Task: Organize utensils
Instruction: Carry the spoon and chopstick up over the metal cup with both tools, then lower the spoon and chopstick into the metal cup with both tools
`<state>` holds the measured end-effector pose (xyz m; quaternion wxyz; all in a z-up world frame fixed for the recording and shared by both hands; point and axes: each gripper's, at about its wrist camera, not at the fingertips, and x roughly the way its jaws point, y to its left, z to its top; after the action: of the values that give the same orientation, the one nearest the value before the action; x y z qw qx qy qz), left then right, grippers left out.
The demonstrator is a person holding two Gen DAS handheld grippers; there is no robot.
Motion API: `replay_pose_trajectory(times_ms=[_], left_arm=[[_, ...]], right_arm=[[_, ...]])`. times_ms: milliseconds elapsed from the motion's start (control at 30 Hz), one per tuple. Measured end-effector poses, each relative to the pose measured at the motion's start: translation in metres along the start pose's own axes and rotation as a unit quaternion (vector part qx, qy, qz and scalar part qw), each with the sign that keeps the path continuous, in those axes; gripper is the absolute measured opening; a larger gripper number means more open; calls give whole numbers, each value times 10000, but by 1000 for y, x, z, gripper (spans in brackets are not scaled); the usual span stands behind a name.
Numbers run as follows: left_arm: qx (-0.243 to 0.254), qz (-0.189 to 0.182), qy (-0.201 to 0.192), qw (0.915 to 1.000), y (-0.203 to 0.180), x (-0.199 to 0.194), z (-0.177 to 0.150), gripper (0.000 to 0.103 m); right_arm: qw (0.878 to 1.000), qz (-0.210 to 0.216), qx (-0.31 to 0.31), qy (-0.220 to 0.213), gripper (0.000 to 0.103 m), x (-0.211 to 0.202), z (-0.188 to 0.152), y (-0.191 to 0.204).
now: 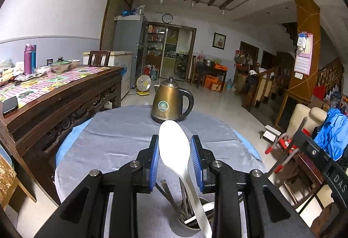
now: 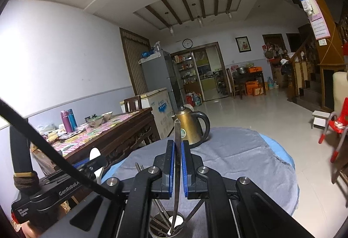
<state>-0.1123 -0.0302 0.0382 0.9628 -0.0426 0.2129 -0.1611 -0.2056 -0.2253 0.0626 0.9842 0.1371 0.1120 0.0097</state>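
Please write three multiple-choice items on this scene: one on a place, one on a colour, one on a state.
1. Where does the kettle stand?
A. on the grey cloth of the round table
B. on the floor
C. on the checked table

2. What colour is the spoon between the left tongs?
A. red
B. white
C. black

3. How are the right tongs?
A. wide open, empty
B. out of view
C. shut on a thin metal utensil

Answers:
1 A, the kettle's base rests on the cloth.
2 B, the spoon's bowl is plain white.
3 C, the blue pads press the blade-like strip.
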Motion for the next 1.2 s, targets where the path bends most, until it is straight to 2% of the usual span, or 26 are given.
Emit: replay_pose_trajectory(times_ms=[233,600,733,967,1200], left_arm=[[33,117,-5,9999,-3,9,-9,30],[257,310,-280,9988,-17,20,-22,30],[475,397,-418,9972,-25,23,-30,30],[694,343,-612,9951,-31,25,-42,30],[934,417,-999,9897,-33,24,-55,30]], right_arm=[[9999,0,40,158,7,9,-10,-3],[9987,102,346,371,7,15,-28,-23],[9983,177,381,392,7,16,-33,-26],[9979,242,430,430,7,17,-39,-31],[9969,252,580,467,7,18,-42,-38]])
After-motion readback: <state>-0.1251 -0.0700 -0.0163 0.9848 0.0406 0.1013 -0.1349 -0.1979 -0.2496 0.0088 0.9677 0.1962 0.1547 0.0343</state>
